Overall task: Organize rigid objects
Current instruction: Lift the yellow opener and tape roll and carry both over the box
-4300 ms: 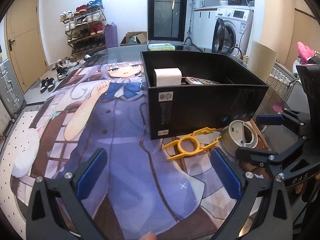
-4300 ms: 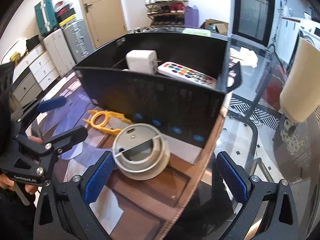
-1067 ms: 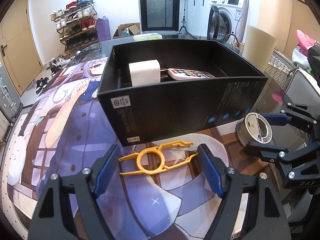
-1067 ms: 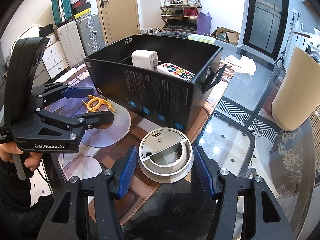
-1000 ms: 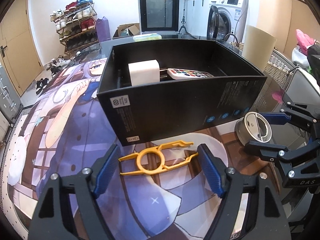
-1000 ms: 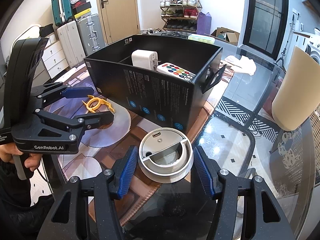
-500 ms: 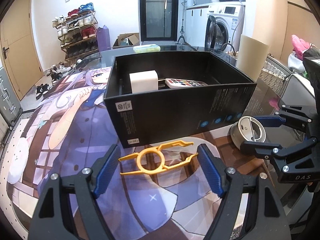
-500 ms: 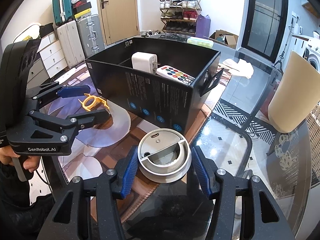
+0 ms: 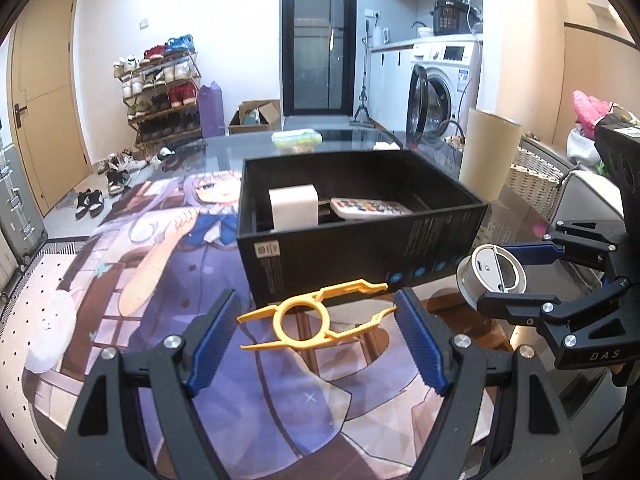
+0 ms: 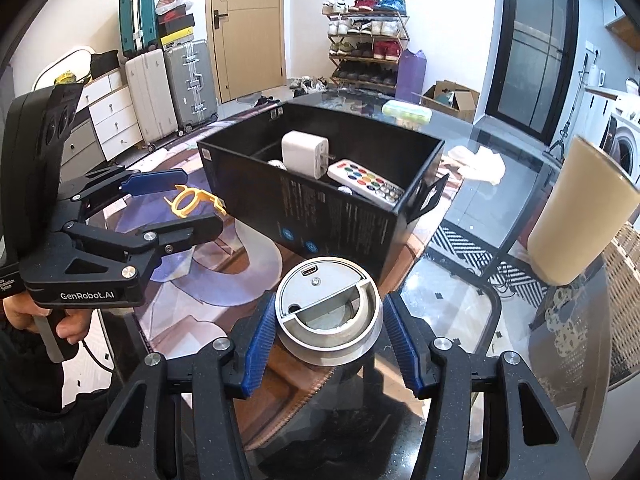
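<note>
Both pickups were made: the left gripper [image 9: 316, 334] fingers clamped the yellow plastic tool [image 9: 310, 316], the right gripper [image 10: 327, 334] the round metal lid [image 10: 328, 310], both lifted. Next, each needed carrying over the black box [image 10: 320, 184].

Brushed matt metal on the round lid [image 10: 328, 308]; glossy yellow plastic on the clip [image 9: 316, 316]; matt black card on the box [image 9: 360, 248]; smooth printed mat [image 9: 160, 280] (cloth-like) over glossy glass table [image 10: 500, 208].
</note>
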